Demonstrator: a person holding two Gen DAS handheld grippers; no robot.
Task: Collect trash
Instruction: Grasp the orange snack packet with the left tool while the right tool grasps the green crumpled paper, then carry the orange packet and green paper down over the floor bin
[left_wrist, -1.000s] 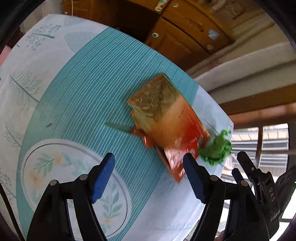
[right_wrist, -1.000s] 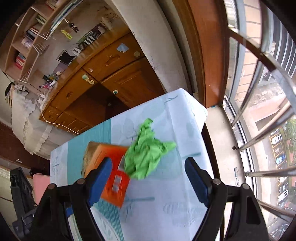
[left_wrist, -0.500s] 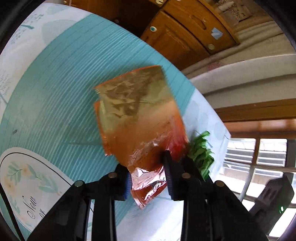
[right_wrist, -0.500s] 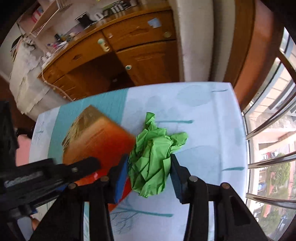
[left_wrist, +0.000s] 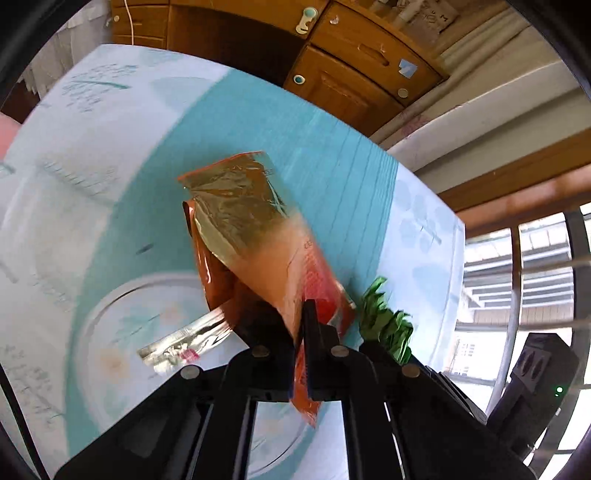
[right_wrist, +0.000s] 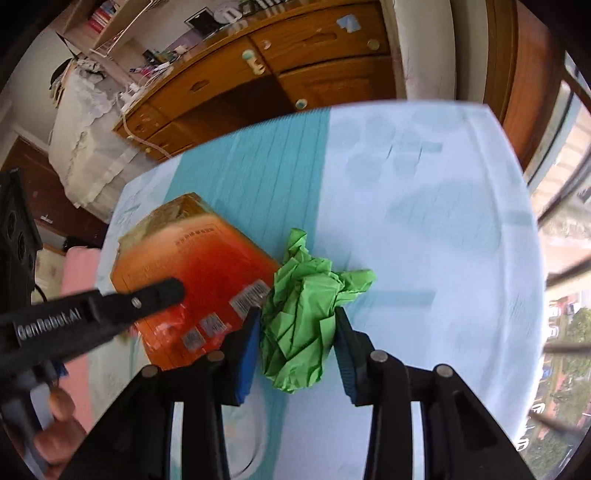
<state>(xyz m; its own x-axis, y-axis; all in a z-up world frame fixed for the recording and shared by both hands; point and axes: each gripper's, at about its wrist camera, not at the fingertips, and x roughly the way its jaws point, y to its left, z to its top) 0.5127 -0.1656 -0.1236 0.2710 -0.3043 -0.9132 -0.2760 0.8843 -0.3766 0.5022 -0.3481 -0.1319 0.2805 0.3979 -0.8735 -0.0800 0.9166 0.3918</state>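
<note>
My left gripper (left_wrist: 297, 325) is shut on an orange and gold foil snack bag (left_wrist: 255, 236) and holds it tilted above the table; the bag also shows in the right wrist view (right_wrist: 195, 273). My right gripper (right_wrist: 297, 325) is shut on a crumpled green paper ball (right_wrist: 303, 310), which also shows in the left wrist view (left_wrist: 388, 325). The left gripper's finger (right_wrist: 110, 306) crosses the bag in the right wrist view.
The table carries a teal and pale blue cloth (left_wrist: 122, 147) with a printed round floral motif (left_wrist: 122, 350). A shiny wrapper scrap (left_wrist: 184, 343) hangs below the bag. A wooden cabinet (right_wrist: 295, 66) stands behind. Window bars (left_wrist: 517, 295) are at the right.
Both grippers have lifted their loads off the table. The left one has raised and tilted the bag; the right one holds the green ball higher above the cloth.
</note>
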